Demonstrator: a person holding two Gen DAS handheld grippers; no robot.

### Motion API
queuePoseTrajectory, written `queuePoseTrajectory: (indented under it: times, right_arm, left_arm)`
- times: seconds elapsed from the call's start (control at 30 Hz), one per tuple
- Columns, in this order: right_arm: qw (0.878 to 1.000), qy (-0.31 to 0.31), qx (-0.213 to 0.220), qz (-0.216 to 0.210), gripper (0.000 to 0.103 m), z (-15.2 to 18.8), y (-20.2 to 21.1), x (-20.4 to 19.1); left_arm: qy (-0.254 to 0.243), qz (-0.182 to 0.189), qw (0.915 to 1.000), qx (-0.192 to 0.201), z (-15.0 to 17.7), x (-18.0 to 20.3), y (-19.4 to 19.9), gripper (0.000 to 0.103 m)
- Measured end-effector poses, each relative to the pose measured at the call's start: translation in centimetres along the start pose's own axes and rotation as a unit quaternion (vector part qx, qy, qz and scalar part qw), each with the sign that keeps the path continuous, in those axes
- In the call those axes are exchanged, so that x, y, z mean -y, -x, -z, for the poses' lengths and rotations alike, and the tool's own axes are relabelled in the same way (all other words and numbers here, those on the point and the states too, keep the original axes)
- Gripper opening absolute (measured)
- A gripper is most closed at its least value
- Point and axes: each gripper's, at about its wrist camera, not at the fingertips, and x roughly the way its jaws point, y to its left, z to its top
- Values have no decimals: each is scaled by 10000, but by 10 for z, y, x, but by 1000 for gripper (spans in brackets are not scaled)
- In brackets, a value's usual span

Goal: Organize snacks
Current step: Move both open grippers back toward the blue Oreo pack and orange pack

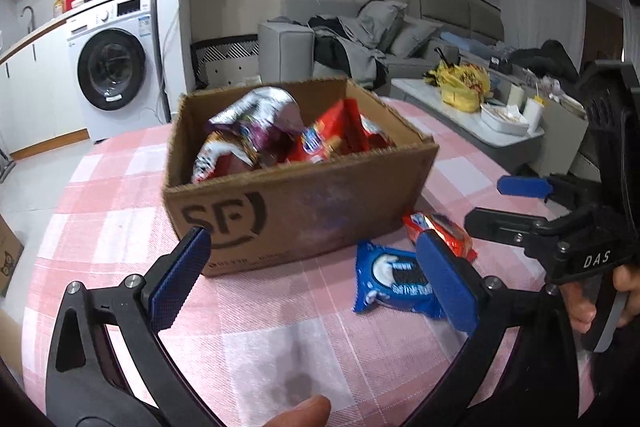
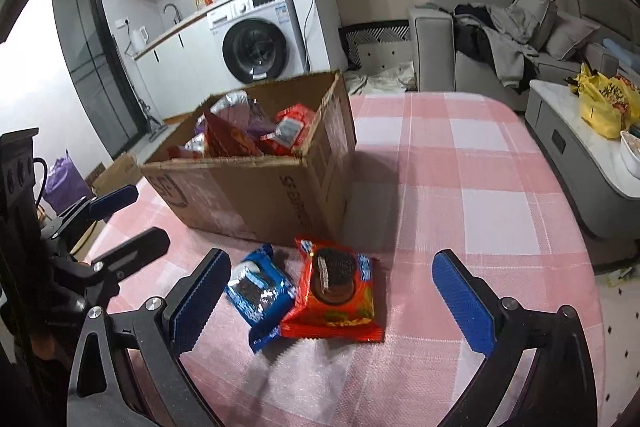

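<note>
Blue pkt (image 2: 259,297) & red pkt (image 2: 334,297) lie btwn open right claw (image 2: 332,303).

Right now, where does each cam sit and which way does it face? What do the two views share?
Left wrist: on the left tool, looking forward and down at the brown cardboard box full of snack packets; own open blue-padded fingers, a thumb and the right tool with its hand show.
Right wrist: on the right tool, facing the blue cookie packet and red cookie packet; own open fingers and the left tool show.
Shared: box, both packets, pink checked tablecloth, white washing machine, grey sofa.
</note>
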Motion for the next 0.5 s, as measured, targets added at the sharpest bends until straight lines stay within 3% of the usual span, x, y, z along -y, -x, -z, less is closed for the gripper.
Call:
queuePoseTrajectory:
  times: [0.33, 0.5]
  right_arm:
    - [9978, -84, -571, 313, 103, 11, -34, 11]
    - [9972, -309, -605, 300, 103, 11, -43, 21]
  left_arm:
    - [49, -34, 9995, -311, 13, -1, -24, 102]
    - [166, -169, 9988, -427, 18, -8, -39, 102]
